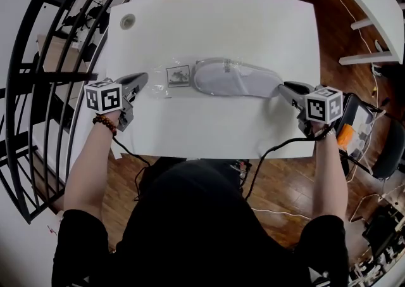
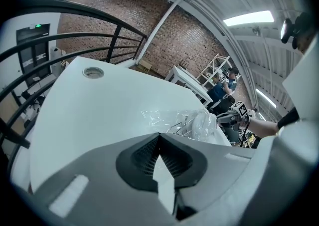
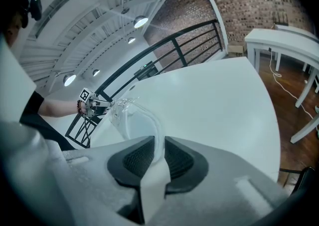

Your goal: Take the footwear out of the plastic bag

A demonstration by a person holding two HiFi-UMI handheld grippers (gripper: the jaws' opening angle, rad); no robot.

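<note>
A clear plastic bag (image 1: pixel 166 84) lies flat across the white table (image 1: pixel 215 26), with white slippers (image 1: pixel 237 80) inside it and a small picture card (image 1: pixel 178 76) near its left end. My left gripper (image 1: pixel 144 77) sits at that left end. Its jaws are fully shut, and in the left gripper view the bag's crinkled edge (image 2: pixel 164 117) runs into the left gripper's (image 2: pixel 159 135) tips. My right gripper (image 1: pixel 283 87) is at the slippers' right end. In the right gripper view it (image 3: pixel 155 142) is shut on the pale slipper edge (image 3: pixel 137 122), which rises between its pads.
A round cable hole (image 1: pixel 128 21) sits in the table's far left corner. A black railing (image 1: pixel 44 57) runs along the left. Another white table (image 1: pixel 361 0) stands at the back right, a chair (image 1: pixel 386 146) at the right. A person (image 2: pixel 222 88) stands far off.
</note>
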